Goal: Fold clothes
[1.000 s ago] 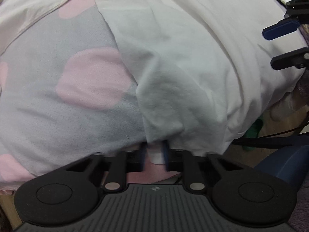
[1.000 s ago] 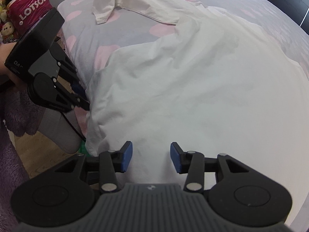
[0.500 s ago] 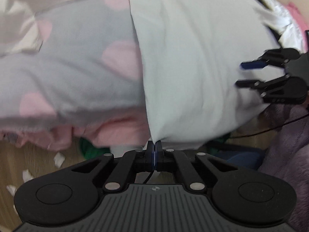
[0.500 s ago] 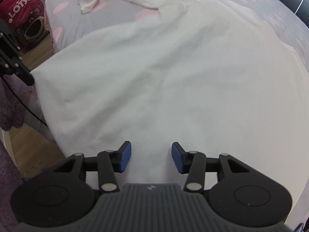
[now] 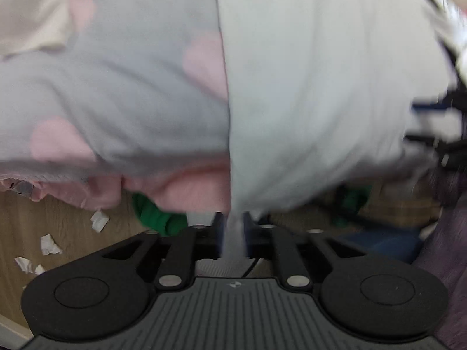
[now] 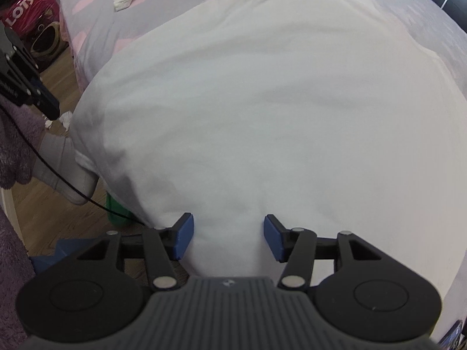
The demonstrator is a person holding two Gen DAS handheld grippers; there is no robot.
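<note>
**White garment pinched at bed's edge**

While the left gripper clamps what looks like a corner of the white garment, though blur hides detail, the right gripper stands wide apart with the garment's hem between its fingers. The garment lies spread over the grey, pink-spotted bedspread.

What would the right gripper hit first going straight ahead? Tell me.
The white garment. The right gripper is open with that cloth already bulging between its fingers, so it would likely press into the fabric at once, with the bed beneath; depth is hard to judge.
</note>
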